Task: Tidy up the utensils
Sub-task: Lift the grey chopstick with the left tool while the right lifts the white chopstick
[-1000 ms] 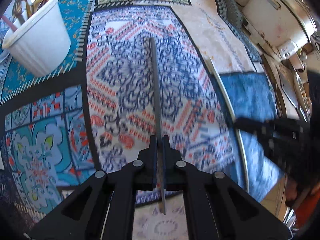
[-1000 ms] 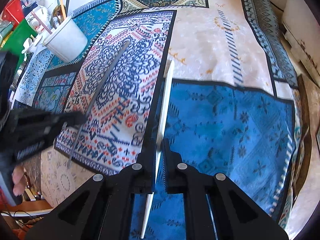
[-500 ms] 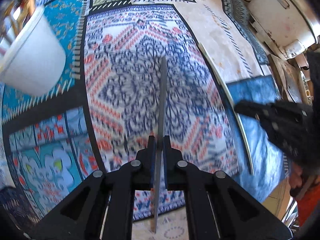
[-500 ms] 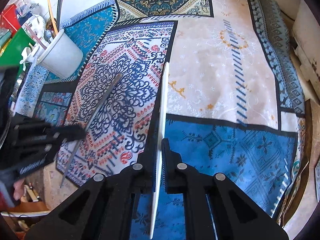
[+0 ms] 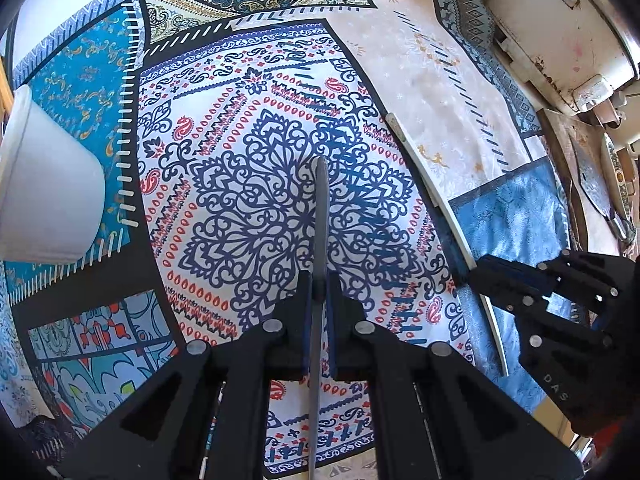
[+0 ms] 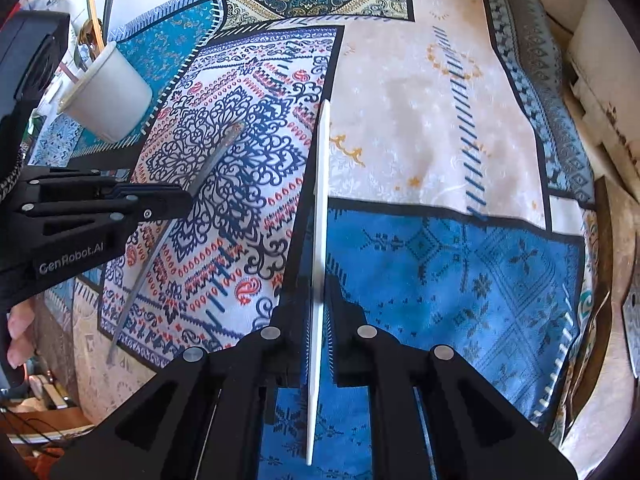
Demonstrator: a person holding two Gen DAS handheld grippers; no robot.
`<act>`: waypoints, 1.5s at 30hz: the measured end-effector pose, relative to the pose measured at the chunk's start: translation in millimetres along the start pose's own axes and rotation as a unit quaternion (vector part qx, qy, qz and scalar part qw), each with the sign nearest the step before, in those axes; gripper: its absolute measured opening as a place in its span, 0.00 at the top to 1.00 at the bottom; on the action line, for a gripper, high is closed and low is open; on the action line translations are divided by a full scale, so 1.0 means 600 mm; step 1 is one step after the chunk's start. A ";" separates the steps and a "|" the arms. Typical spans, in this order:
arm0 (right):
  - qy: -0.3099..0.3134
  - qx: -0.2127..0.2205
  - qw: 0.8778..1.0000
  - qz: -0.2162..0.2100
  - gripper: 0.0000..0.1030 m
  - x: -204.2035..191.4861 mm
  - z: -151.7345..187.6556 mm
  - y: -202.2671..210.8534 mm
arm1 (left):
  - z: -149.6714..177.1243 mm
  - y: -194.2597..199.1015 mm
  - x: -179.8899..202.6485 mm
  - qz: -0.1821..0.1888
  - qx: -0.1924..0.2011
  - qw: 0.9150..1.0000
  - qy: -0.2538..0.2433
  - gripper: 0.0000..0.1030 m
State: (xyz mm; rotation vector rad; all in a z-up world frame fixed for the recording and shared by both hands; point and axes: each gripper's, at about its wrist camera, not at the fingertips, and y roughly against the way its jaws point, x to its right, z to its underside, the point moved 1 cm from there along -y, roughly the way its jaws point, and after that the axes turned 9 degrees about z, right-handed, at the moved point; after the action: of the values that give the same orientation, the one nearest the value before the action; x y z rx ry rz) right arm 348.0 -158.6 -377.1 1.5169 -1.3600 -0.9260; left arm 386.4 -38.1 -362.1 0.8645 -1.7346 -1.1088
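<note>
My left gripper (image 5: 319,280) is shut on a thin grey metal utensil (image 5: 321,208), held edge-on above the patterned cloth; it also shows in the right wrist view (image 6: 216,160). My right gripper (image 6: 319,284) is shut on a long white utensil (image 6: 322,184), also seen in the left wrist view (image 5: 424,176). A white cup (image 6: 108,96) holding several utensils stands at the far left; its side shows in the left wrist view (image 5: 48,184). Both grippers are held above the cloth, the left gripper (image 6: 176,200) to the left of the right gripper (image 5: 476,276).
A patchwork tablecloth (image 6: 440,128) covers the table. A cream appliance (image 5: 560,32) and a cluttered edge lie at the far right. A green and red clutter zone lies behind the cup at the far left.
Both grippers have lifted and moved forward with their utensils. The cup has slid toward the left edge of the left wrist view.
</note>
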 end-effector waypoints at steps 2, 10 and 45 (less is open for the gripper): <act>-0.002 0.002 1.000 0.003 0.93 -0.002 -0.006 -0.003 | 0.000 0.000 0.000 0.001 -0.003 1.000 -0.010 0.96; -0.028 0.003 0.999 -0.025 0.95 0.012 -0.020 -0.010 | -0.003 -0.003 0.008 0.008 0.003 1.000 -0.025 0.96; -0.016 0.002 0.999 0.030 0.90 -0.006 -0.097 -0.032 | 0.081 0.178 -0.053 -0.007 0.138 0.990 0.025 0.97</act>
State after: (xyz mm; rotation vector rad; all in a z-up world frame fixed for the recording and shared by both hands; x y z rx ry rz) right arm 408.3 -147.6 -375.3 1.4630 -1.4223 -0.9138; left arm 343.5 43.5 -283.1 1.0648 -1.8696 -0.8575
